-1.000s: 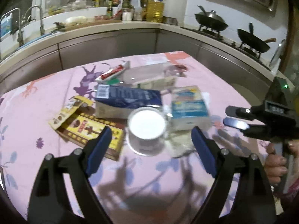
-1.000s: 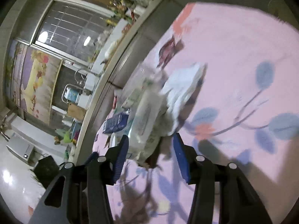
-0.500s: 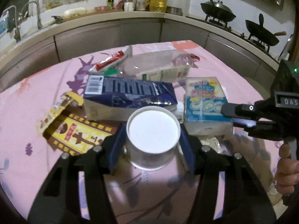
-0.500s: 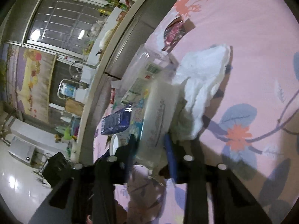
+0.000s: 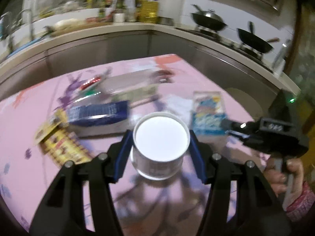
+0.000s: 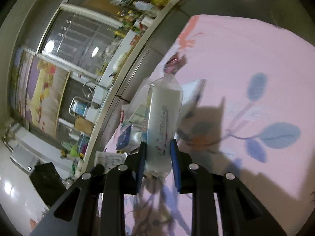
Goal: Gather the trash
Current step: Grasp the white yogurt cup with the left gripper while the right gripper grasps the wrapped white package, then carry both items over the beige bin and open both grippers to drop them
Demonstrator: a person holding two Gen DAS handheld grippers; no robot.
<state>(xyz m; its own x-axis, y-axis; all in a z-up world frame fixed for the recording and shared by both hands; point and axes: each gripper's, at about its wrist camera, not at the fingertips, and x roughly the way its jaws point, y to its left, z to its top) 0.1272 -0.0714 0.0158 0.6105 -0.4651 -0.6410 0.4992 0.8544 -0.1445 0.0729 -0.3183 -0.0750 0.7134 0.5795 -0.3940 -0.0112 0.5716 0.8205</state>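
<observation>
While the left gripper point(image 5: 161, 144) clamps one white cup point(image 5: 160, 137), the right gripper point(image 6: 158, 157) pinches one plastic packet point(image 6: 163, 122) above the pink tablecloth point(image 6: 246, 59).

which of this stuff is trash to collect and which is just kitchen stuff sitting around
Trash to collect:
- white cup, held by the left gripper
- tissue pack, held by the right gripper
- blue carton
- yellow box
- red wrapper

Just sitting around:
- woks
- oil bottle
- faucet

Motion blur smears the blue carton point(image 5: 98, 114) and yellow box point(image 5: 63, 147) print.
</observation>
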